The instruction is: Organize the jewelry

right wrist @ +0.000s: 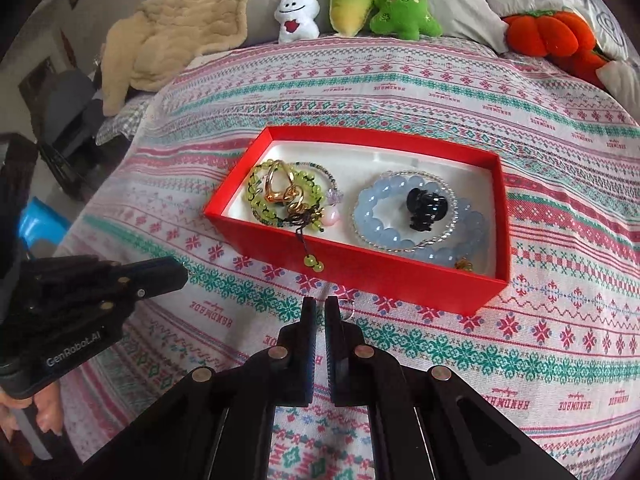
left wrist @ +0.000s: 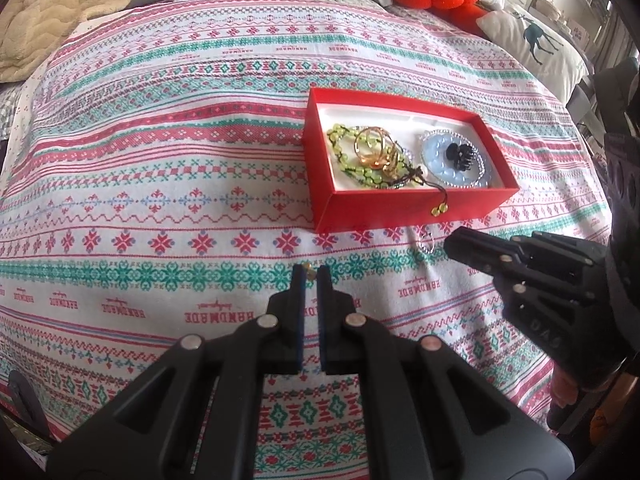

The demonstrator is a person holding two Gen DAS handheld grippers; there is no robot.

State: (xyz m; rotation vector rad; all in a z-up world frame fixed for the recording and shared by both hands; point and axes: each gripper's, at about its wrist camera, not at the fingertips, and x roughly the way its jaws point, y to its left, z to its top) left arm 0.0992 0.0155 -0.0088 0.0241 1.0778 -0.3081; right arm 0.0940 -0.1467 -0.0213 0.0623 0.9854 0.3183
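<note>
Two hand-held grippers hover over a patterned bedspread [left wrist: 160, 184] in front of a red jewelry box [right wrist: 360, 268].

The open red box sits on the bed and holds green bead bracelets [right wrist: 264, 196] tangled with gold rings [right wrist: 280, 190] on its left side, and pale blue bead bracelets [right wrist: 384, 216] with a small black hair claw [right wrist: 426, 206] on its right. A green beaded tassel [right wrist: 313, 262] hangs over the box's front wall. The left gripper [left wrist: 311, 274] has its jaws nearly together, with a tiny gold piece [left wrist: 307, 267] at the tips; whether it is pinched cannot be told. The right gripper [right wrist: 320, 304] has its jaws together too, beside a small clear ring [left wrist: 427, 243] lying on the bedspread just in front of the box. Plush toys [right wrist: 352, 4] line the far edge of the bed.
</note>
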